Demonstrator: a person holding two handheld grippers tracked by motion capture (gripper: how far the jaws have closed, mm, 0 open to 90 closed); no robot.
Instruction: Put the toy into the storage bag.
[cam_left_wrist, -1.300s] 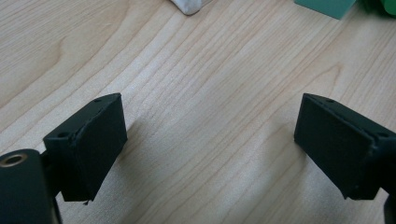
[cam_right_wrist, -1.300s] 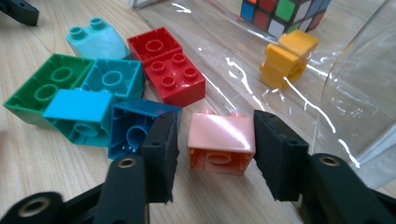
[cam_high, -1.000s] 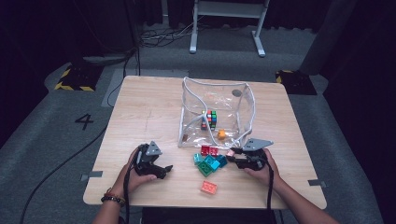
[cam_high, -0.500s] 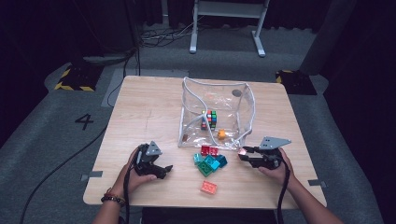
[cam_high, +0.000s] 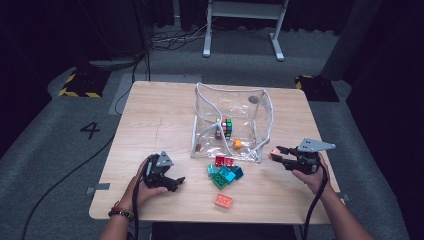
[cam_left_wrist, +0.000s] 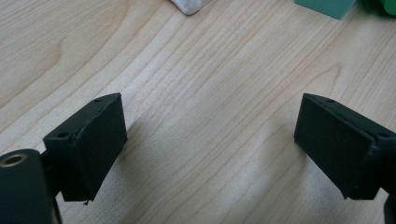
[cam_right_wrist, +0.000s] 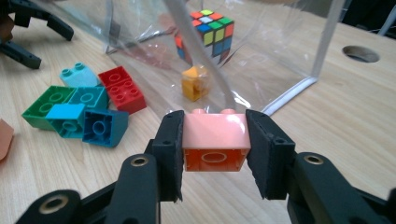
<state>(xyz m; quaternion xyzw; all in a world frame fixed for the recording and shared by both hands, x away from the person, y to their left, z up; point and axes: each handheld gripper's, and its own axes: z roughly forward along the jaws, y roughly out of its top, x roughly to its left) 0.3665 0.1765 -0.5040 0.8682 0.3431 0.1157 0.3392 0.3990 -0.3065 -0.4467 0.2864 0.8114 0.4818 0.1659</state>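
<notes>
Right gripper: clamped on pink brick (studs up).
Clear bag: just ahead, beyond brick.
Left gripper: jaws apart, holding nothing.

The high view is soft and low in detail; the table is evenly lit from above while the floor and far room sink into near-black. Shadows under things are faint and short. The clear bag carries pale glare along its folds — stronger in the right gripper view. Both gripper views are bright, with near jaws slightly blurred and edges bowed.
</notes>
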